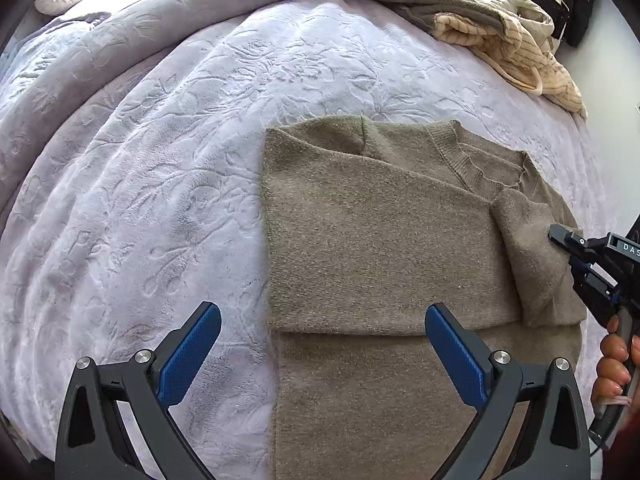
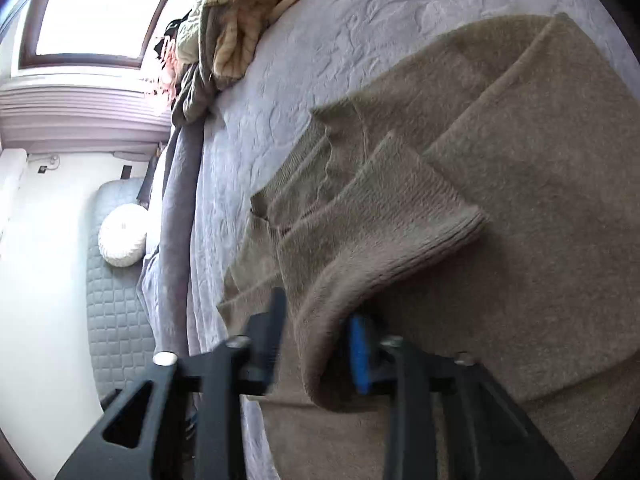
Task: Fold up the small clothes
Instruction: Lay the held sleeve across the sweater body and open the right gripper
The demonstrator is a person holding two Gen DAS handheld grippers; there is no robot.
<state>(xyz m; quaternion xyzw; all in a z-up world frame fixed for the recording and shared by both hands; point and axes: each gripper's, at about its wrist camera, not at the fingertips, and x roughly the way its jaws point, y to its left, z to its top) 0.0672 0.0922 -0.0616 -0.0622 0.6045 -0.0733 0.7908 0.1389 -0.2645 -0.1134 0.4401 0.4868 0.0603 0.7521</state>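
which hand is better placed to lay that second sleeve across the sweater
Right. The right gripper is shut on the sleeve; the left gripper hangs open over the sweater, holding nothing.

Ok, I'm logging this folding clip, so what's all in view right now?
sweater: one, olive-brown knit, flat mid-bed, one sleeve folded across its front
sleeve: one, olive-brown, pinched in the right gripper
bedspread: one, pale lilac, embossed, covering the bed
clothes pile: one heap, cream and grey, far edge of bed
window: one, dark frame, bright, beyond the bed
round cushion: one, white, on a grey quilted pad
left gripper: black, blue pads, open above the sweater's edge
right gripper: black, shut on the sleeve
hand: one, on the right gripper's handle
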